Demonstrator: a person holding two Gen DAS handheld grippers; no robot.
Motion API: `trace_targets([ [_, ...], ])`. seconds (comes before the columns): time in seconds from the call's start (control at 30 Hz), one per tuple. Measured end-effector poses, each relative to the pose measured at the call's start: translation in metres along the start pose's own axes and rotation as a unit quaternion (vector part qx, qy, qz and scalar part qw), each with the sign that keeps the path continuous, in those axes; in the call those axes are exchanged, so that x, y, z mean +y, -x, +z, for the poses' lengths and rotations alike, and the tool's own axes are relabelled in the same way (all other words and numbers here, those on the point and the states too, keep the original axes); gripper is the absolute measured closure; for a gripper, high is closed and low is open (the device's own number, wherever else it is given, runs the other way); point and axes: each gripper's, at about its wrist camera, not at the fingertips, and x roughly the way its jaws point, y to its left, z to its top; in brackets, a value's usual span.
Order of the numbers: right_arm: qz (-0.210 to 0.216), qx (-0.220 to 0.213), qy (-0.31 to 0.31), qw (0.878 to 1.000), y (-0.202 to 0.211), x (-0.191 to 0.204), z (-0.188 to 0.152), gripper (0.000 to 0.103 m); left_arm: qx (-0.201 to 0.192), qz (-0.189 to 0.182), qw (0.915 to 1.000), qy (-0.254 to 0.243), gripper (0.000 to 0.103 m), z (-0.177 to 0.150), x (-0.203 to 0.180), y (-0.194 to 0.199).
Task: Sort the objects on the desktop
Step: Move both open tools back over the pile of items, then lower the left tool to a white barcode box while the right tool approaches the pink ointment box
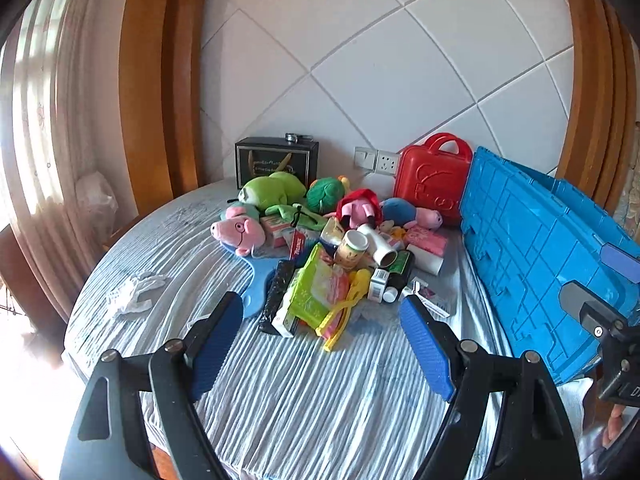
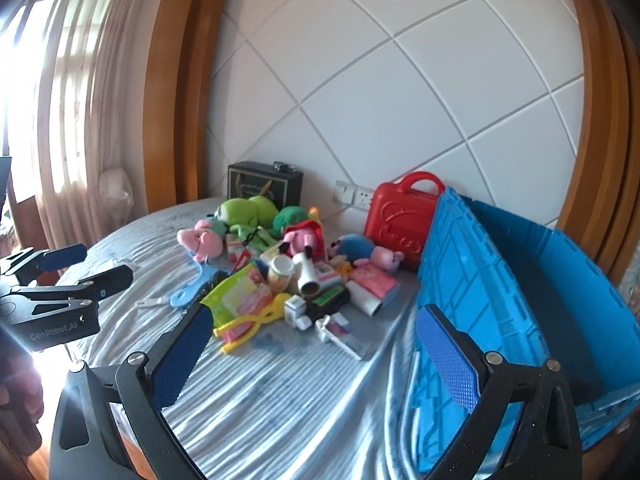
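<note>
Blue-padded and spread wide, the left gripper [image 1: 322, 312] is held above the striped cloth [image 1: 280, 392] with nothing between its jaws; the right gripper [image 2: 314, 326] is likewise seen wide apart and empty. Just ahead of both, a pile of desktop objects [image 1: 332, 248] is heaped beyond the fingertips. Only from the right wrist is the hollow inside of the blue crate [image 2: 560, 280] shown, to the right of that gripper; from the left wrist merely its ribbed outer wall is seen. The left gripper is caught side-on at the left edge of the right wrist view, while only a black corner of the right one enters the left wrist view. Nearest the left gripper's gap, a yellow plastic tongs [image 1: 344, 316] is laid with its long axis running away from the fingertips and slightly to the right. Beyond it a white tube [image 1: 380, 246] is tipped over, its open end turned toward the grippers. A red case [image 1: 434, 184] is stood upright behind the pile.
</note>
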Motion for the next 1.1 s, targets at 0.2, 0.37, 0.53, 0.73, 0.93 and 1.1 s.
trace_targets([
  [0.2,0.024,0.033,0.012,0.999,-0.051,0.004,-0.008,0.000,0.037,0.020,0.9991,-0.009,0.022,-0.002,-0.004,-0.040],
  [0.37,0.055,0.083,-0.014,0.995,-0.113,-0.018,-0.023,0.000,0.081,0.024,0.9963,-0.015,0.022,-0.002,-0.024,-0.091],
  [0.53,0.074,0.149,-0.040,0.985,-0.177,-0.032,-0.048,0.000,0.132,0.017,0.9906,-0.033,0.022,-0.016,-0.042,-0.139],
  [0.73,0.052,0.188,-0.047,0.980,-0.220,-0.049,-0.064,0.000,0.178,0.002,0.9831,-0.045,0.022,-0.023,-0.054,-0.191],
  [0.93,0.044,0.217,-0.097,0.970,-0.244,-0.069,-0.067,0.000,0.195,-0.034,0.9773,-0.075,0.022,-0.011,-0.070,-0.231],
  [1.1,0.002,0.243,-0.109,0.964,-0.272,-0.079,-0.067,0.000,0.208,-0.047,0.9723,-0.094,0.022,-0.001,-0.079,-0.274],
])
